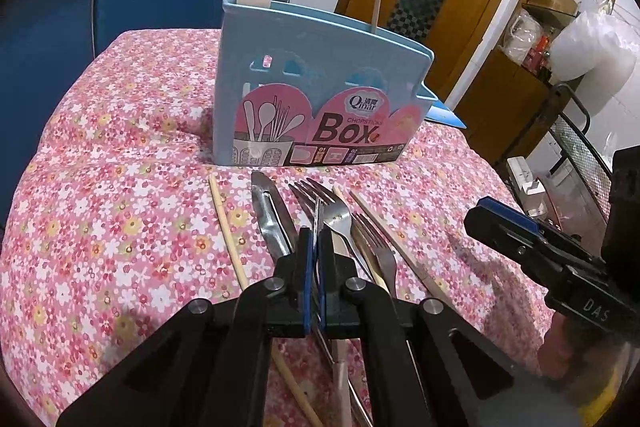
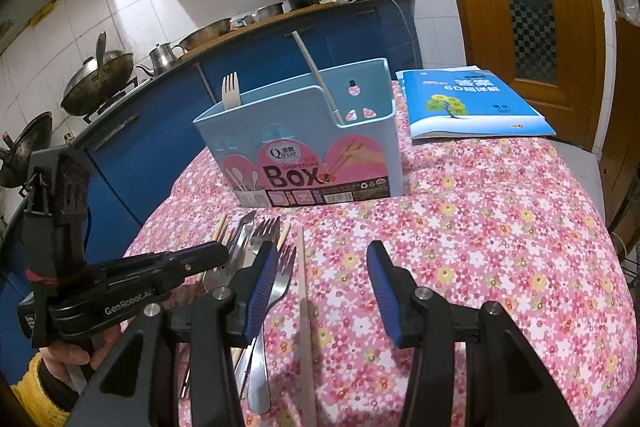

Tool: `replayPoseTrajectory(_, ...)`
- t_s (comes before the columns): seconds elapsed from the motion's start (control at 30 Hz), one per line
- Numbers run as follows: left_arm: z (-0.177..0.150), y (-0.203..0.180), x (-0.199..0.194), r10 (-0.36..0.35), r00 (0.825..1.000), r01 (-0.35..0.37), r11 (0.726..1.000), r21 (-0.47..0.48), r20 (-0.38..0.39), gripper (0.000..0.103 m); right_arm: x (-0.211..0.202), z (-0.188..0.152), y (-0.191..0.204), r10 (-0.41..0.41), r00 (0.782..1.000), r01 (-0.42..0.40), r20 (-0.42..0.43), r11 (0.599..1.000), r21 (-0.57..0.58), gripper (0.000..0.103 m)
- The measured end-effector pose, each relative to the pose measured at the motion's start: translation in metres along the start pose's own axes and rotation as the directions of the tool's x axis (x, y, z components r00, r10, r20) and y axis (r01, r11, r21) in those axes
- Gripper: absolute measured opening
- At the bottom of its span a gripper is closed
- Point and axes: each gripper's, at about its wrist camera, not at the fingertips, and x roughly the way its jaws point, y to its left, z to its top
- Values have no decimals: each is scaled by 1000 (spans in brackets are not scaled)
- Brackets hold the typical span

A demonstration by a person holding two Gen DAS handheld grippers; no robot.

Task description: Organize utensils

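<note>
Left gripper (image 1: 316, 223) fingers pinched on a steel fork (image 1: 320, 205) before the blue box (image 1: 320, 87); right gripper (image 2: 326, 283) fingers wide, empty, nearby

From my right wrist cam: my right gripper (image 2: 324, 287) has its blue pads apart with nothing but the flowery tablecloth (image 2: 480, 227) between them. A chopstick (image 2: 303, 291) lies just inside the left pad. Left of that there's a pile of forks (image 2: 266, 233) and a knife (image 2: 242, 239), and my left gripper (image 2: 216, 255) is reaching in over that pile, jaws closed. Behind it stands the light blue chopsticks box (image 2: 304, 143), with a pale fork (image 2: 230, 91) and a stick (image 2: 316, 75) standing in it. A blue booklet (image 2: 472, 103) lies to the box's right.
</note>
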Motion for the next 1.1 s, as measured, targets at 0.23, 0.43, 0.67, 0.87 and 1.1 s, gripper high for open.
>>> replayPoseTrajectory(0.23,-6,-2,6,11,1000,-11,1000,-4,-17,3,-3,-4,2,3,1000,-3,-9,1000,4,50)
replayPoseTrajectory(0.43,-5,3,-4,3,1000,-2,999,-37,16,0,-4,-7,1,1,1000,-1,-27,1000,1,50)
replayPoseTrajectory(0.67,1,7,-36,29,992,-25,999,-31,120,0,3,-10,4,-13,996,10,-86,999,-31,50)
replayPoseTrajectory(0.87,6,6,-68,70,972,-69,998,-9,222,0,13,-12,15,-32,985,14,-168,994,-106,45)
replayPoseTrajectory(1.1,12,8,-95,120,944,-128,992,5,306,0,35,-15,26,-67,958,15,-280,983,-184,27)
